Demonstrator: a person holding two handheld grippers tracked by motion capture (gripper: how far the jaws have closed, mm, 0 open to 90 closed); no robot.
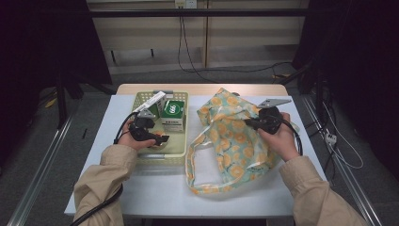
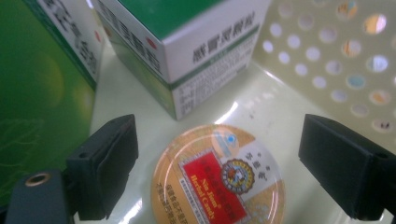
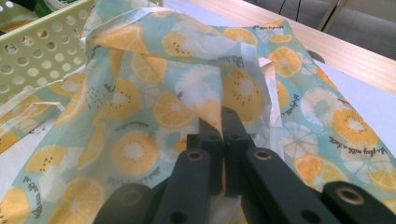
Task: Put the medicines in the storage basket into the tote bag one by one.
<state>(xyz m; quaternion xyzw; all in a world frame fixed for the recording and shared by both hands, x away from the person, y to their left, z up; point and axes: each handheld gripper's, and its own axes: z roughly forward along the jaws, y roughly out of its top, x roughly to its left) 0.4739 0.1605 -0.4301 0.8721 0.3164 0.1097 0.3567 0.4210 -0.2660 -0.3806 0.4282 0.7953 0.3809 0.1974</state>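
A person sits at a white table holding a gripper in each hand. On the right of the table lies a cloth bag printed with orange slices, its handles trailing toward the person. The right gripper has its jaws pressed together on a fold of the bag's cloth, lifting the edge. To the left, just beside the bag, stands a pale green perforated basket. Inside it are green and white boxes and, nearer, a round yellow tin lying flat. The left gripper hangs over the tin with its jaws spread on either side, not touching it. This looks like moving items from basket to bag: the likely next move is closing on the tin. The nearest box sits close behind the tin, and the basket wall crowds one jaw.
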